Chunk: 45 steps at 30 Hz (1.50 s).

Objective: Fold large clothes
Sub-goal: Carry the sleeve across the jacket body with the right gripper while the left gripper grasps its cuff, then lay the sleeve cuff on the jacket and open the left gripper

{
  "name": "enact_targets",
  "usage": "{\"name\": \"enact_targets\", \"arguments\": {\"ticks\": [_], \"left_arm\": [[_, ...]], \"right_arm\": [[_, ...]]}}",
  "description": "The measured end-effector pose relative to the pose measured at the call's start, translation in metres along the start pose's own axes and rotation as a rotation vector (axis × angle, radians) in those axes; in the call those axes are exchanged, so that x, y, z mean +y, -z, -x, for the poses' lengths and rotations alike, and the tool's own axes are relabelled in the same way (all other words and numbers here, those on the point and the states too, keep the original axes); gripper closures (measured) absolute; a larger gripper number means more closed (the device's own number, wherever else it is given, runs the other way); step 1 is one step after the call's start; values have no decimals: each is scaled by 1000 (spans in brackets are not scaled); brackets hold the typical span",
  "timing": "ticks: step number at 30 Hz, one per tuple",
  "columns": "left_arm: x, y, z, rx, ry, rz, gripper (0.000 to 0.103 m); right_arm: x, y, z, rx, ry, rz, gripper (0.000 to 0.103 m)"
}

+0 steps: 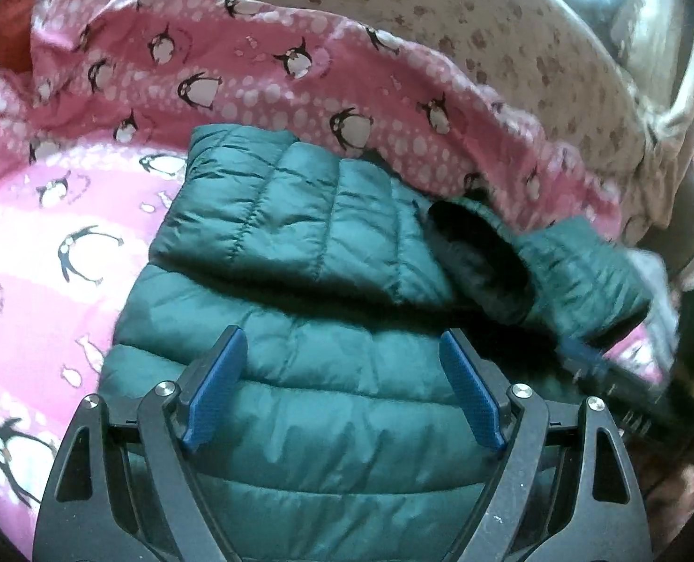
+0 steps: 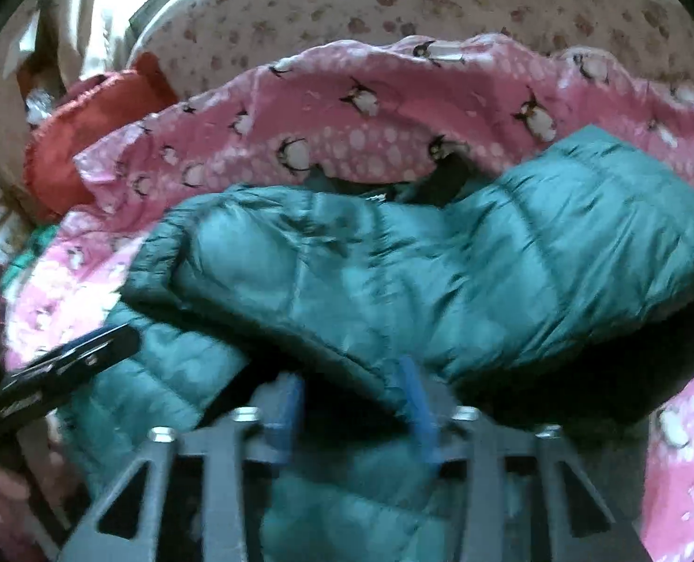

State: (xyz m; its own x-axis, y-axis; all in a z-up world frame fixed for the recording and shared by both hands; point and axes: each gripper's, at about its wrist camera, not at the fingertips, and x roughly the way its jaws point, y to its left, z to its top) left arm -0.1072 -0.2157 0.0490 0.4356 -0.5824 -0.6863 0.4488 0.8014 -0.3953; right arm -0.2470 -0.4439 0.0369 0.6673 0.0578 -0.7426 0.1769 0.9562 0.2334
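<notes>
A teal quilted puffer jacket [image 1: 300, 253] lies on a pink penguin-print blanket [image 1: 65, 215]. One sleeve is folded across its body, and a dark cuff opening [image 1: 478, 253] faces me. My left gripper [image 1: 342, 342] is open and empty, hovering just above the jacket's lower body. In the right wrist view the jacket [image 2: 440, 262] is partly lifted and blurred. My right gripper [image 2: 351, 374] has a fold of the jacket's edge between its blue pads [image 2: 417, 398]. The right gripper also shows in the left wrist view [image 1: 595, 360], on the jacket's right edge.
A beige paw-print sheet [image 1: 440, 9] covers the bed beyond the blanket. A red cushion [image 2: 93, 131] lies at the far left in the right wrist view. The left gripper's body [image 2: 56, 370] enters the right wrist view from the left. A bright window is at the back.
</notes>
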Motion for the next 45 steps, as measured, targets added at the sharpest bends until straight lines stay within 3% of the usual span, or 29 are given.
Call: {"name": "enact_targets", "arguments": {"ticks": [4, 12, 17, 20, 22, 23, 24, 26, 32, 37, 45], "left_arm": [[-7, -9, 5, 7, 72, 49, 19], [-40, -25, -3, 33, 132, 83, 19], [-68, -28, -30, 116, 159, 94, 19], [-77, -25, -49, 159, 137, 118, 19], [-77, -23, -53, 162, 153, 127, 39], [-77, -23, -55, 167, 143, 121, 62], [-78, -23, -56, 175, 129, 108, 72], [-79, -25, -52, 158, 138, 87, 80], [-68, -55, -14, 29, 105, 37, 85], [-33, -88, 6, -45, 28, 31, 86], [47, -90, -6, -17, -50, 140, 87]], "right_arm": [[-2, 5, 10, 14, -5, -2, 59], [-14, 7, 43, -29, 24, -30, 59], [-35, 13, 58, -27, 76, -51, 59], [-52, 18, 68, -29, 79, -98, 59], [-61, 22, 75, -34, 89, -119, 59], [-65, 23, 78, -40, 97, -127, 59], [-69, 24, 82, -45, 103, -134, 59], [-75, 25, 86, -54, 113, -145, 59], [-94, 22, 98, -90, 141, -212, 59], [-99, 10, 97, -113, 143, -265, 59], [-77, -27, 59, -100, 116, -271, 59]]}}
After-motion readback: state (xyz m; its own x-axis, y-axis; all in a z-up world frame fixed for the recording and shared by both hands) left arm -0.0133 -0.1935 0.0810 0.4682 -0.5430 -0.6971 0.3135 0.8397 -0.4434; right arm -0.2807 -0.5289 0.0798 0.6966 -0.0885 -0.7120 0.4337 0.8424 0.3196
